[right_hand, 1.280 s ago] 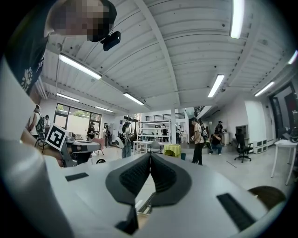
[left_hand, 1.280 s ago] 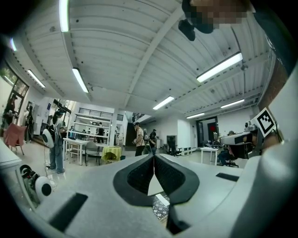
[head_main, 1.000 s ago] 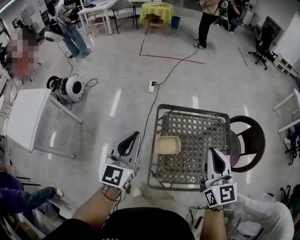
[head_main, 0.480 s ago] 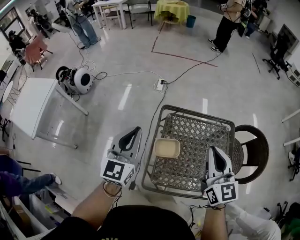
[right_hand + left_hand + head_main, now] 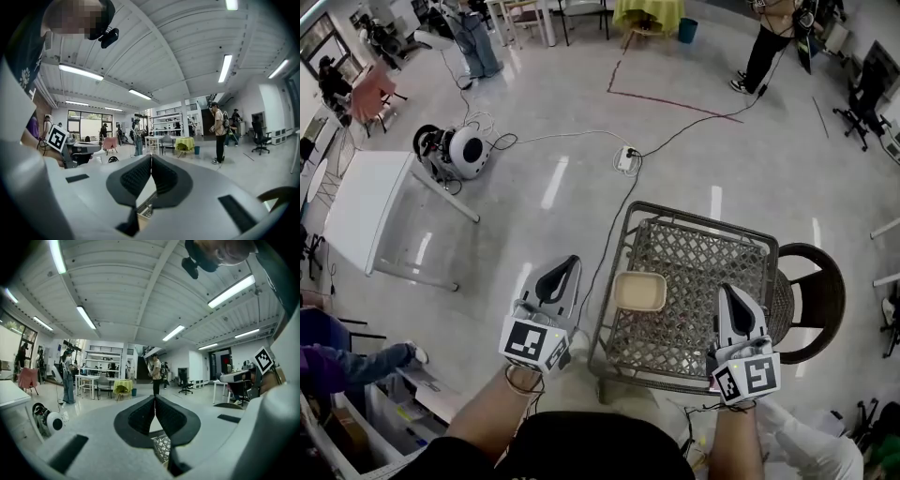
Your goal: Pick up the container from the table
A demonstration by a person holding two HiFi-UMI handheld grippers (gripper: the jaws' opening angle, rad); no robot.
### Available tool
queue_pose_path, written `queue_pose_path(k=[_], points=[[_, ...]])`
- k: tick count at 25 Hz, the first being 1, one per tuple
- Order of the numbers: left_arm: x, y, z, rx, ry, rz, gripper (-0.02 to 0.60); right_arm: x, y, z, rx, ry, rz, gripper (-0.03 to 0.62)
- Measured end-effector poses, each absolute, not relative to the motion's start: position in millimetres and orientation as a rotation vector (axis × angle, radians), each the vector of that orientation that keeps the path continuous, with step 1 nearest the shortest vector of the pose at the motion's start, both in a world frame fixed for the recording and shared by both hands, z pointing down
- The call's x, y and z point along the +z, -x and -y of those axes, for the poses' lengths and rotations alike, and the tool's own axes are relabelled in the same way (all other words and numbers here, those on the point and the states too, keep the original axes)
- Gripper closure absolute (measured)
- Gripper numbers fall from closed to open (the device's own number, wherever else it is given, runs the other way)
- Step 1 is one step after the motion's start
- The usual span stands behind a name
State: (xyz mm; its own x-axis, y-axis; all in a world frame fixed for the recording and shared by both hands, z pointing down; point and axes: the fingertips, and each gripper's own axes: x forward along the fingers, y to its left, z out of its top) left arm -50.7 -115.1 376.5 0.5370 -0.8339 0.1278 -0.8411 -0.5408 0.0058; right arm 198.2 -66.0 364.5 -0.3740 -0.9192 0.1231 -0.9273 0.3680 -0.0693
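A shallow beige rectangular container (image 5: 638, 292) lies empty at the left edge of a lattice-topped metal table (image 5: 701, 255). My left gripper (image 5: 571, 264) hangs over the floor just left of the table, a short way from the container, its jaws shut on nothing. My right gripper (image 5: 724, 292) hovers over the table's near right part, to the right of the container, also shut and empty. In the left gripper view the black pads (image 5: 140, 416) meet at the tip, with a bit of lattice below them. The pads (image 5: 136, 177) in the right gripper view are closed too.
A round wicker chair (image 5: 812, 298) stands against the table's right side. A white table (image 5: 362, 209) and a round white device (image 5: 456, 151) sit to the left. A power strip (image 5: 627, 158) and cables lie on the floor beyond. People stand at the far end.
The view has shifted a little, so the table and floor sit differently in the frame. Both grippers keep about the same places beside the container and stay shut.
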Motion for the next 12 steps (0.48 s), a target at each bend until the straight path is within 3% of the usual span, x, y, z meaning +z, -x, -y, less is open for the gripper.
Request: queue_pose_path(k=[12], points=[[425.7, 46.4, 132.3, 0.233, -2.665, 1.255, 0.571, 408.3, -186.8, 80.2, 0.313, -1.829, 2.431, 0.583]])
